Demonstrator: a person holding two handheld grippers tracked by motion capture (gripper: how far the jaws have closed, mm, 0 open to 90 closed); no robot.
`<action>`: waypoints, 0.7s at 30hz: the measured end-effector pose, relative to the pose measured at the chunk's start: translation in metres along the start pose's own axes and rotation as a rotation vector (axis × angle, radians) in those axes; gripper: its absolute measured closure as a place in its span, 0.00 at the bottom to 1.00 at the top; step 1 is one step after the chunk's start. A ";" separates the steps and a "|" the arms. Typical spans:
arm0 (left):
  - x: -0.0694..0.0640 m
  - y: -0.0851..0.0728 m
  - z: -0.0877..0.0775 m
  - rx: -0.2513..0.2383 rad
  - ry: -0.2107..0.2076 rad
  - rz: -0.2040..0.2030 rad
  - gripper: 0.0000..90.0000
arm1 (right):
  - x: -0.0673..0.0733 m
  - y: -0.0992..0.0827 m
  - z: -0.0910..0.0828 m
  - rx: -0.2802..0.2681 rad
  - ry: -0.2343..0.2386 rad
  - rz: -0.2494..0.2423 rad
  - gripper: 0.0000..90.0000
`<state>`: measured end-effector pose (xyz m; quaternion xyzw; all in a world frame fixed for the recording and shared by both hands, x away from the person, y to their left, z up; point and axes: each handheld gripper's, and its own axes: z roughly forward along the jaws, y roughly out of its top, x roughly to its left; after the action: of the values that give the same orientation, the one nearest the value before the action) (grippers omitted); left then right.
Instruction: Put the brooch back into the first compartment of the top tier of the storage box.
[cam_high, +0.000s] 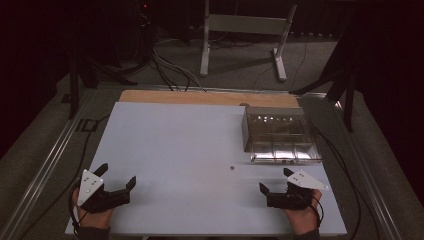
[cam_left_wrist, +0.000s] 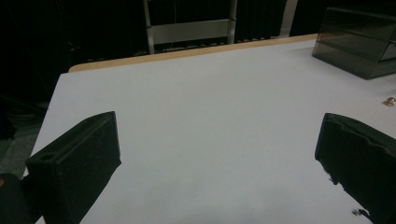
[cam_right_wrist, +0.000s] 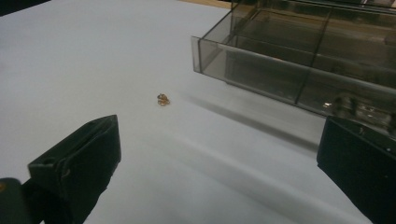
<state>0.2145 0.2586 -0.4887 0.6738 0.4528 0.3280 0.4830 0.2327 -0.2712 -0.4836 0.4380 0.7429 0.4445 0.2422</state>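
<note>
Two tongs resting wide on the white desk (cam_high: 190, 150), left tongs (cam_high: 119, 176), right tongs (cam_high: 276, 181), tiny gold piece (cam_high: 231, 168) near the clear compartment box (cam_high: 279, 134)

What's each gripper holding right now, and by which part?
Nothing. The left gripper and right gripper both rest open on the table, jaws apart with nothing between them. The small gold piece lies loose near the clear box.

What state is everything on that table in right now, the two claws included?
Left gripper: open, empty, resting at the table's near left.
Right gripper: open, empty, at the near right.
Clear plastic box: upright, lidless, divided into compartments; contents unclear.
Small gold piece: lying loose on the table, apart from the box, untouched.
</note>
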 end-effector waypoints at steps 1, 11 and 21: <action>0.000 0.000 0.000 0.000 0.000 0.000 0.01 | 0.000 0.000 0.000 0.000 0.000 0.000 0.00; 0.001 -0.002 0.001 -0.002 -0.007 -0.016 0.01 | 0.010 0.009 0.014 0.025 0.022 -0.012 0.00; 0.000 -0.003 0.003 0.002 -0.010 -0.015 0.01 | 0.023 0.015 0.034 0.049 0.067 -0.026 0.00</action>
<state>0.2159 0.2576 -0.4918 0.6724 0.4560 0.3206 0.4869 0.2533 -0.2323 -0.4862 0.4190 0.7668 0.4374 0.2124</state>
